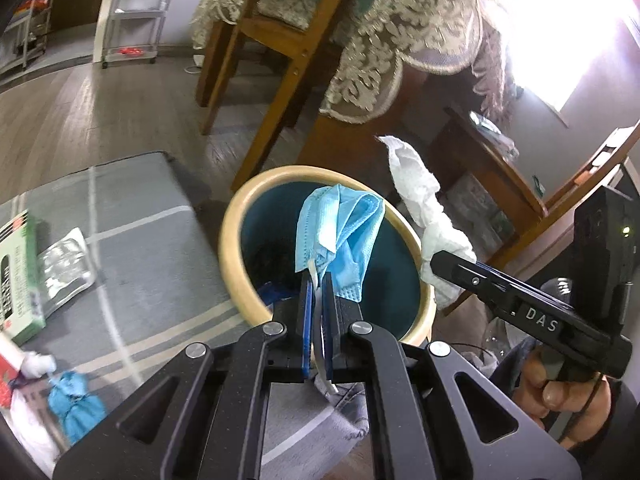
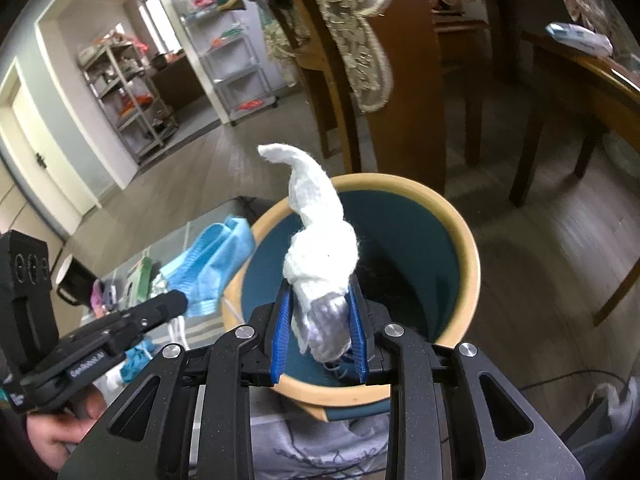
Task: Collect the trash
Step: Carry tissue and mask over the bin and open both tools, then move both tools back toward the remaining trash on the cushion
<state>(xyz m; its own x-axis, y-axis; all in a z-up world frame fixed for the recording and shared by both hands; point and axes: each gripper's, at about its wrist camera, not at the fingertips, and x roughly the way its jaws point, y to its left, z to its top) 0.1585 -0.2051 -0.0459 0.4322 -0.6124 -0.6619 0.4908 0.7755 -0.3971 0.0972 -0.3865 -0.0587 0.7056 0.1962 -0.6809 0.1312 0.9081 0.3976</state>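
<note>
Both tongs are loaded rn. Left tongs (image 1: 317, 280) are pinching a blue face mask (image 1: 340, 232) w/ its white ear loop dangling between the fingers, held right over the trash bin (image 1: 232, 240). Right tongs (image 2: 320, 312) are clamped on a twisted white tissue wad (image 2: 320, 256), also above the bin.

Risks imo: the loop could snag on a pad at release, and the tissue's long tail could catch the bin's rim and flop outside. More litter sits on the grey mat (image 1: 132, 208) left of the bin.
</note>
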